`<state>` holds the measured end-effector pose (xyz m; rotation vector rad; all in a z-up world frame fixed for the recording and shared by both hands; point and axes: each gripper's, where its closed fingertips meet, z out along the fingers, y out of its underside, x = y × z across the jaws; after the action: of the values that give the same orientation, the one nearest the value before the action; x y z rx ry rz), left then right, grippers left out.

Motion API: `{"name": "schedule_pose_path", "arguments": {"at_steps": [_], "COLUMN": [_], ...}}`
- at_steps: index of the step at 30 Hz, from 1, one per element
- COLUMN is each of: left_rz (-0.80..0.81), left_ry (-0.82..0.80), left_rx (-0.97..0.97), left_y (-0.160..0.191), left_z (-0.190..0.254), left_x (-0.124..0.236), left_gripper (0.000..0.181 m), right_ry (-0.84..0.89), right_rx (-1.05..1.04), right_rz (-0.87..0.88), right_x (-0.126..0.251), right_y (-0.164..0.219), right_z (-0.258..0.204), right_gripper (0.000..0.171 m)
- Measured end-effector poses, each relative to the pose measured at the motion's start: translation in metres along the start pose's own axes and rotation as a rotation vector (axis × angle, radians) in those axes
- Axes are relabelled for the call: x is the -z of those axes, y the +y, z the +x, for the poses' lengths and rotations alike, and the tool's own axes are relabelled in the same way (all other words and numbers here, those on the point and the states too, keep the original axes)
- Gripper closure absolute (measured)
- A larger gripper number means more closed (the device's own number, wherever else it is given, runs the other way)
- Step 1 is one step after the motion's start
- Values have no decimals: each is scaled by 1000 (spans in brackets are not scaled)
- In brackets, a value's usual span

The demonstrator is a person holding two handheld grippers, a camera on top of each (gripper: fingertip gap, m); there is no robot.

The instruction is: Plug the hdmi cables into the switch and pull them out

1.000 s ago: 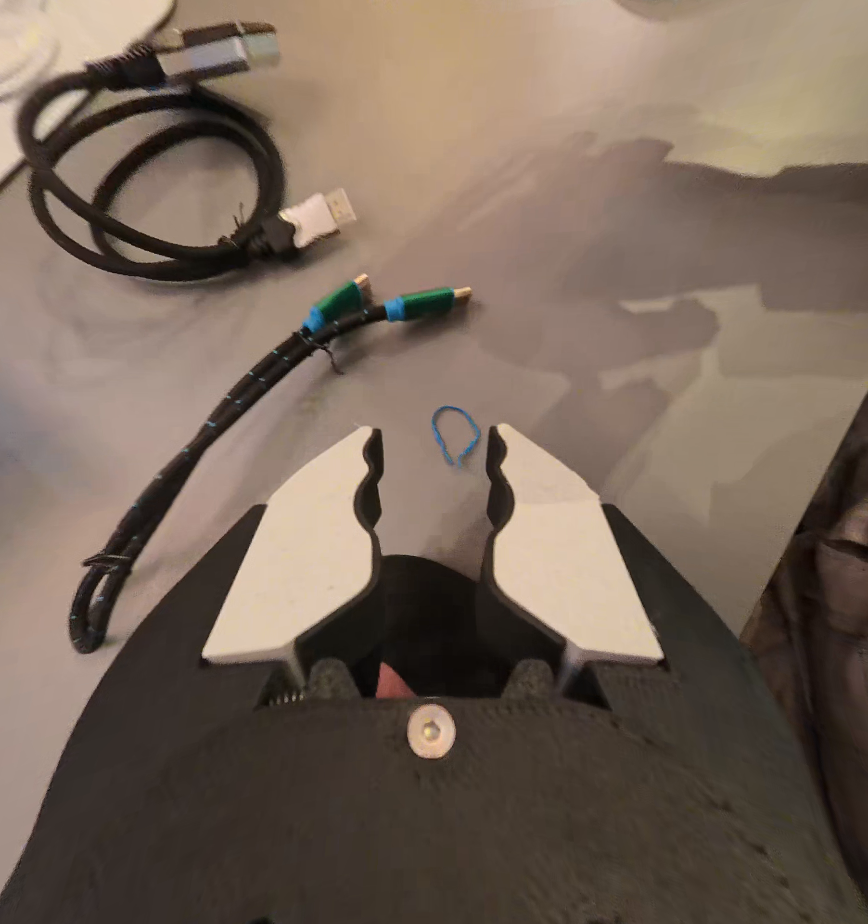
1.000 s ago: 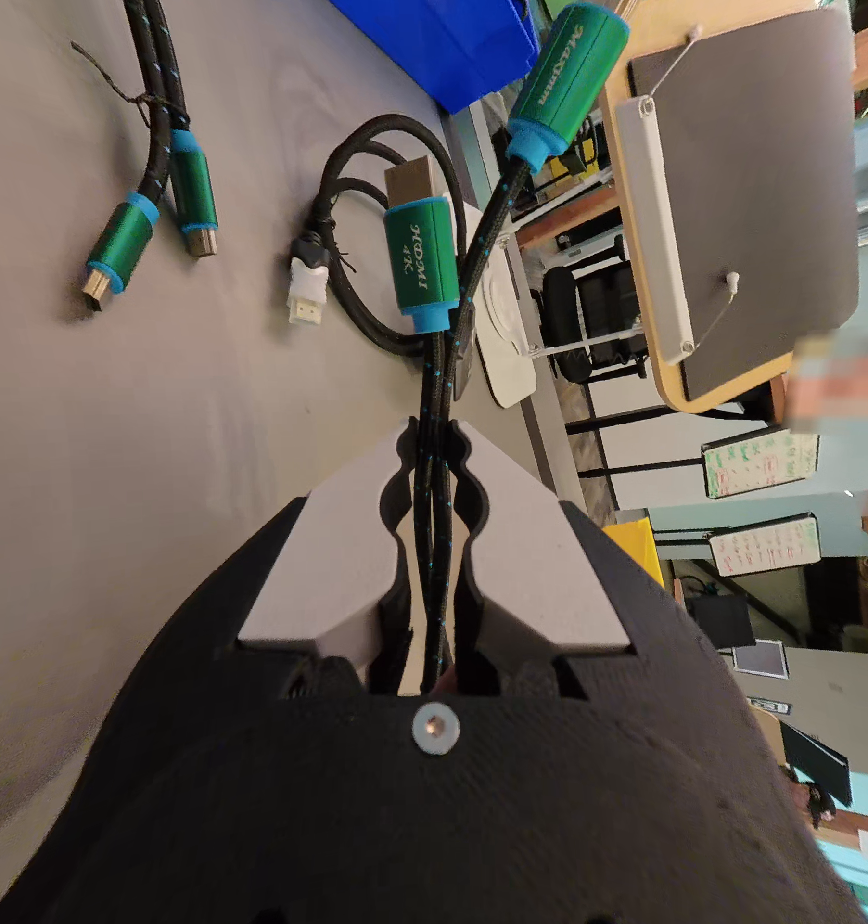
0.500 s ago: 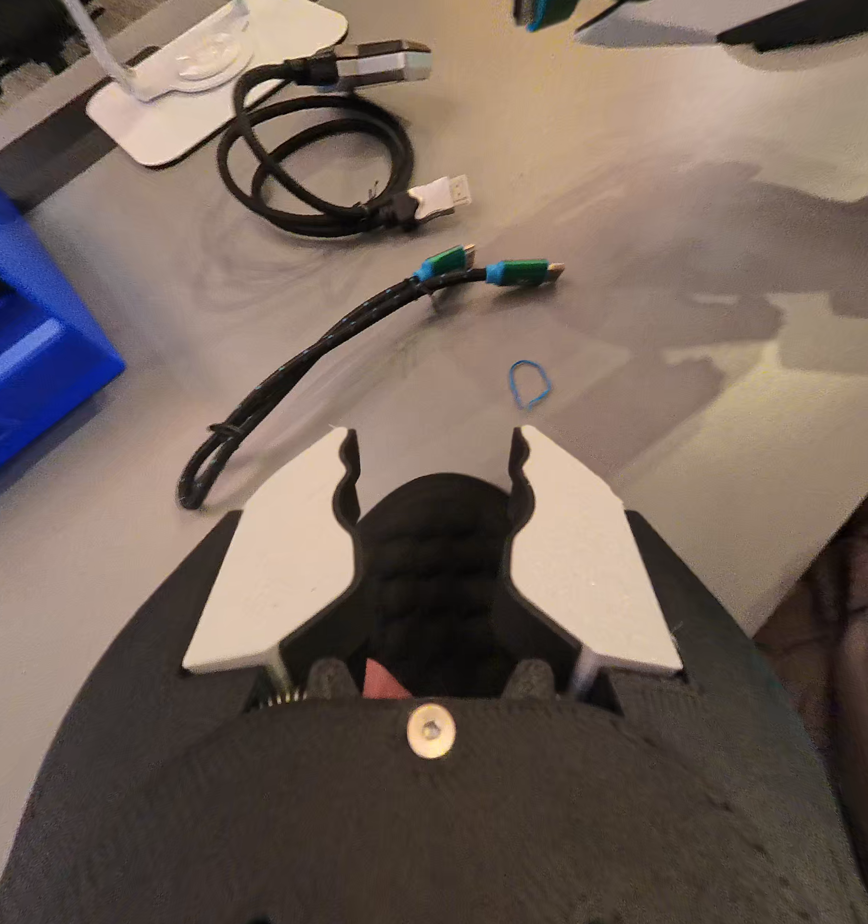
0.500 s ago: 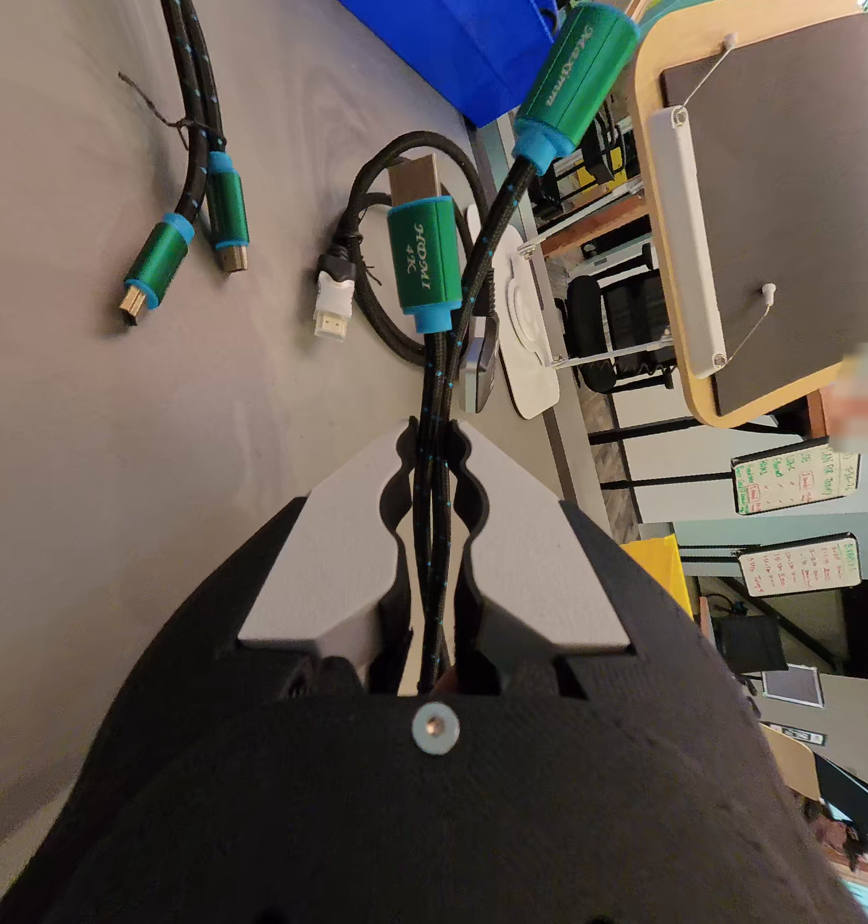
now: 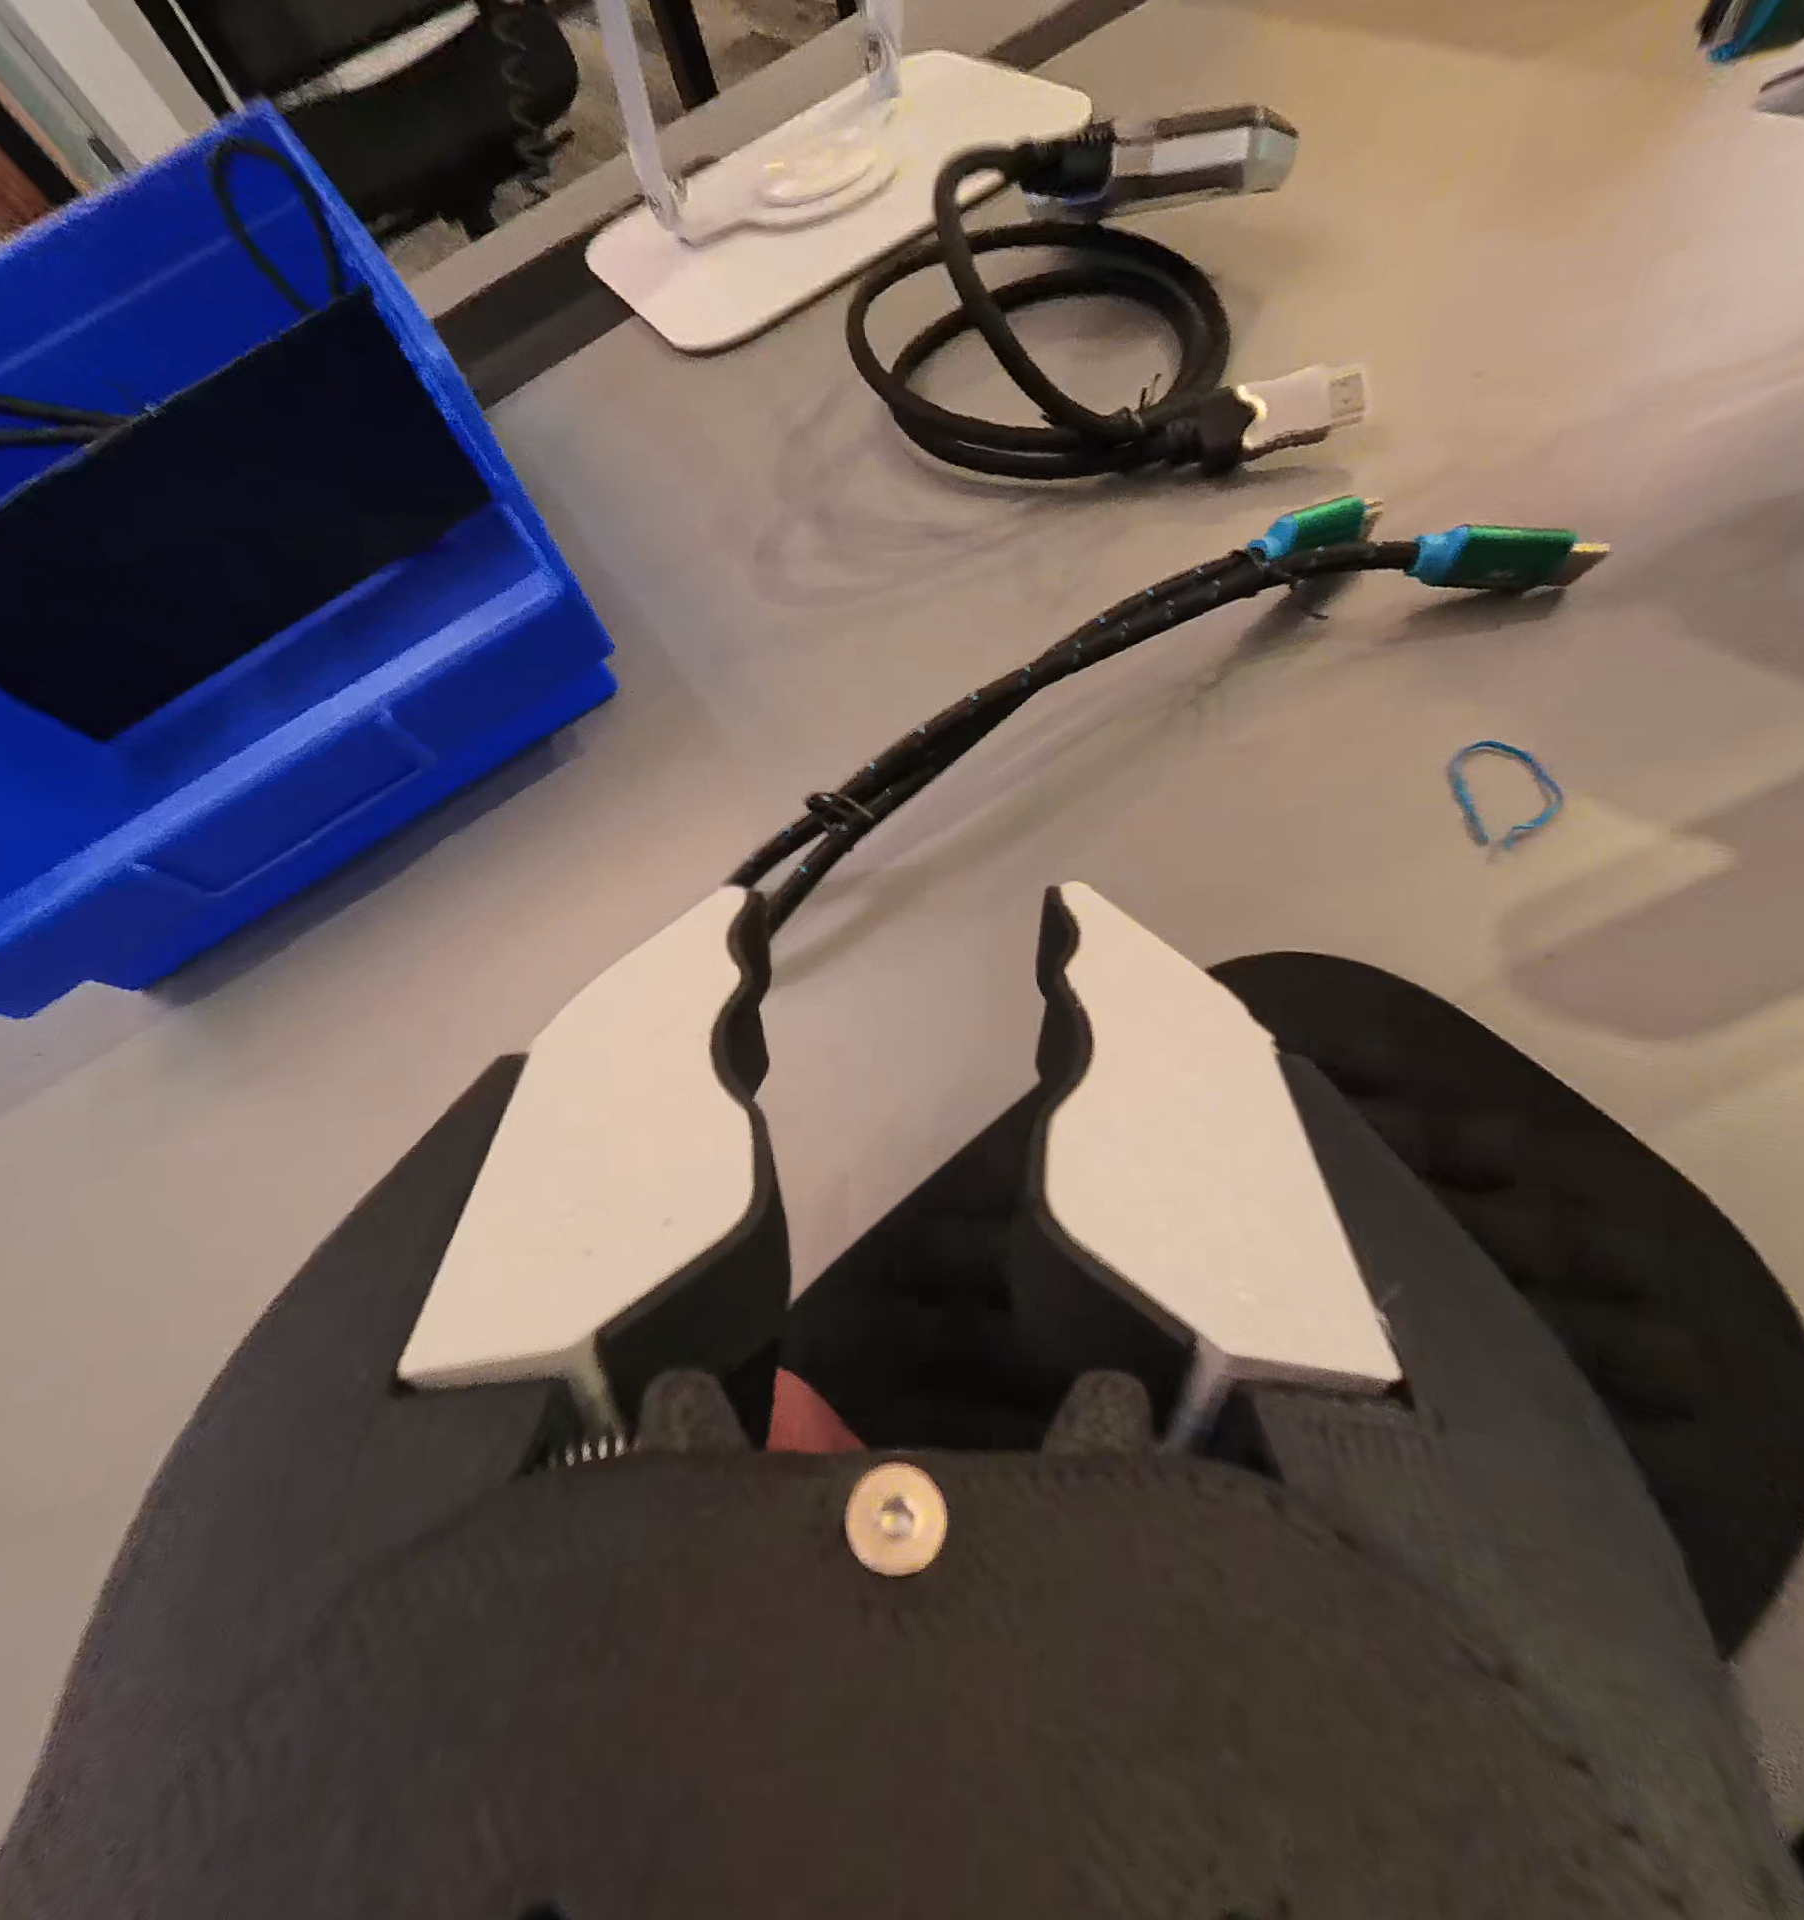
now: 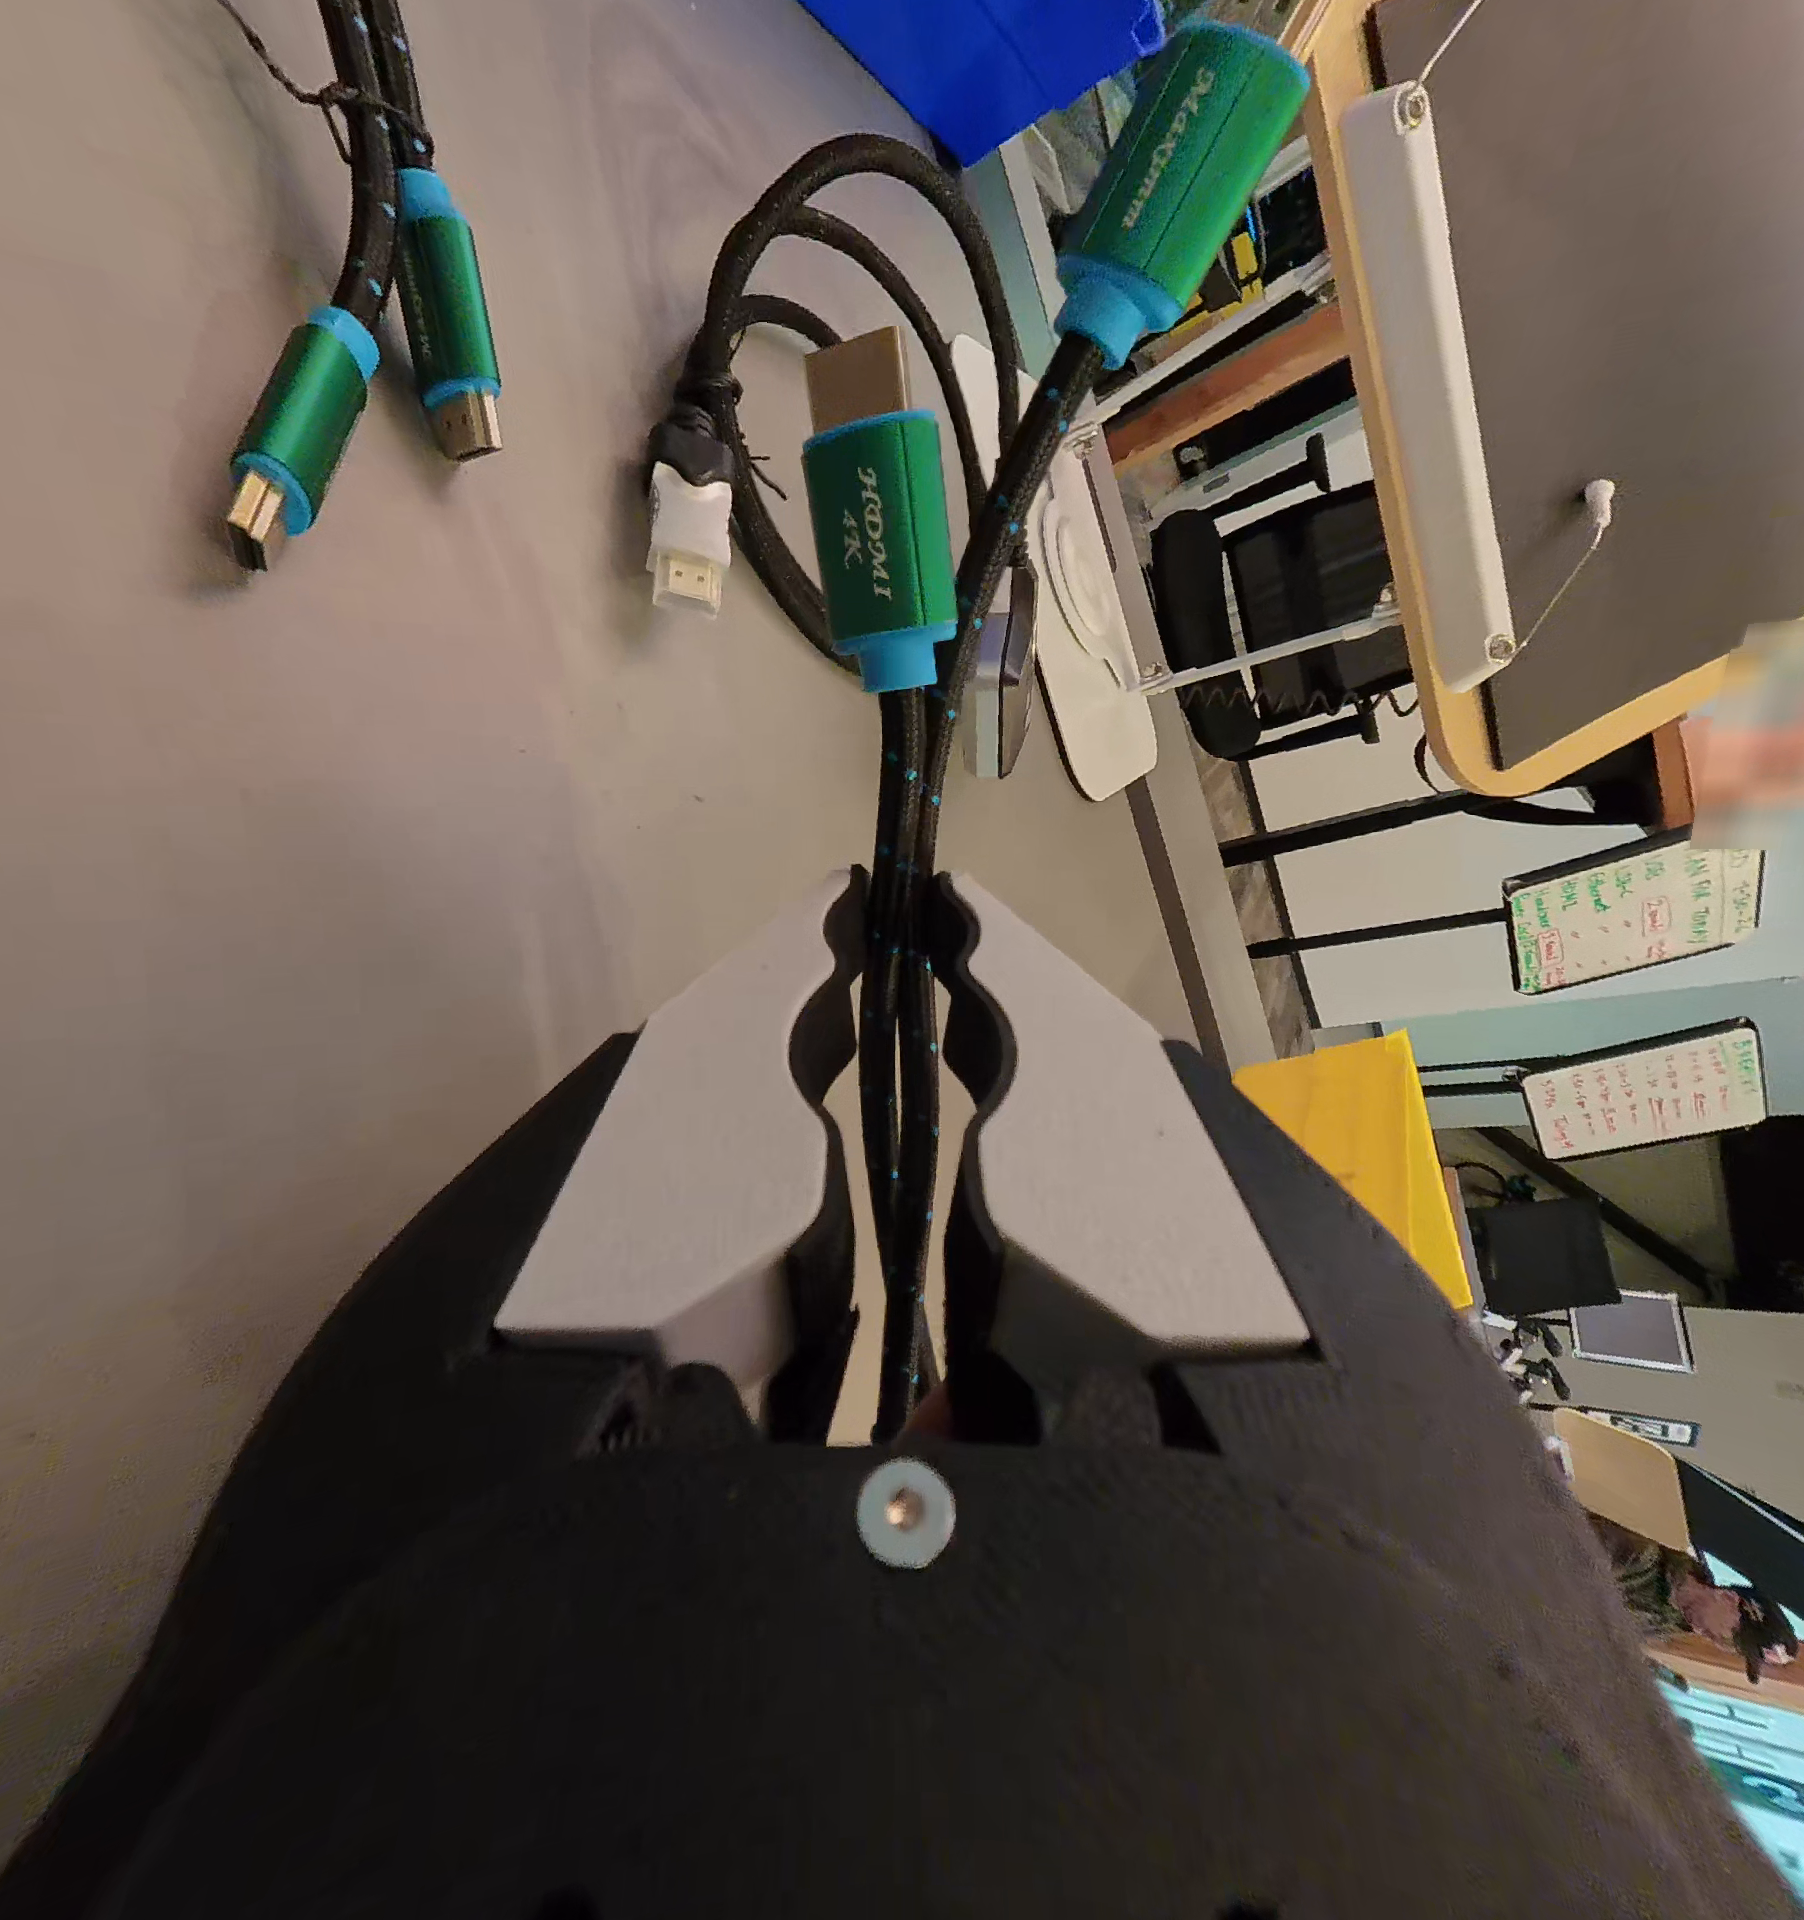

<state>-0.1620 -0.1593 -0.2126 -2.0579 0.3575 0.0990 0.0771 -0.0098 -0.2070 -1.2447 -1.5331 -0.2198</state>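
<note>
Over the last second the left gripper (image 5: 903, 904) has pulled back and swung left, so the blue bin (image 5: 285, 665) has come into its view and the blue rubber band (image 5: 1504, 792) that lay between its fingers now lies off to the right. Its jaws are spread wide and hold nothing; the folded end of the bundled cable (image 5: 1023, 686) lies just at its left fingertip. The right gripper (image 6: 896, 883) has hardly moved and stays clenched on a doubled braided HDMI cable (image 6: 903, 1029), lifted above the grey table (image 6: 254, 935), with two green plugs (image 6: 882, 551) sticking out beyond the fingers.

Farther out on the table lie the bundled cable's own two green plugs, then a coiled black cable (image 5: 1033, 353) with a white plug, and beyond it a silver box (image 5: 1189, 166) on a cord, probably the switch.

To plug in well, the left gripper should pin that box first, and the right should regrip nearer one plug, since the slack cable gives poor aim.
</note>
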Motion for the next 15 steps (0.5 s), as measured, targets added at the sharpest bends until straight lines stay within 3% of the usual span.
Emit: {"name": "schedule_pose_path", "arguments": {"at_steps": [1, 6, 15], "left_rz": [28, 162, 89], "left_ry": [-8, -13, -82], "left_rx": [3, 131, 102], "left_y": [-3, -18, -9], "left_z": [-5, -27, -43], "left_x": [1, 8, -11], "left_gripper": [133, 134, 133], "right_ry": [6, -21, -31], "right_rx": [-9, -48, -277], "right_rz": [-3, -4, 127], "right_x": [-1, -7, -17], "right_y": [-1, -23, -69], "right_z": [1, -10, 10], "right_gripper": [164, 164, 163]}}
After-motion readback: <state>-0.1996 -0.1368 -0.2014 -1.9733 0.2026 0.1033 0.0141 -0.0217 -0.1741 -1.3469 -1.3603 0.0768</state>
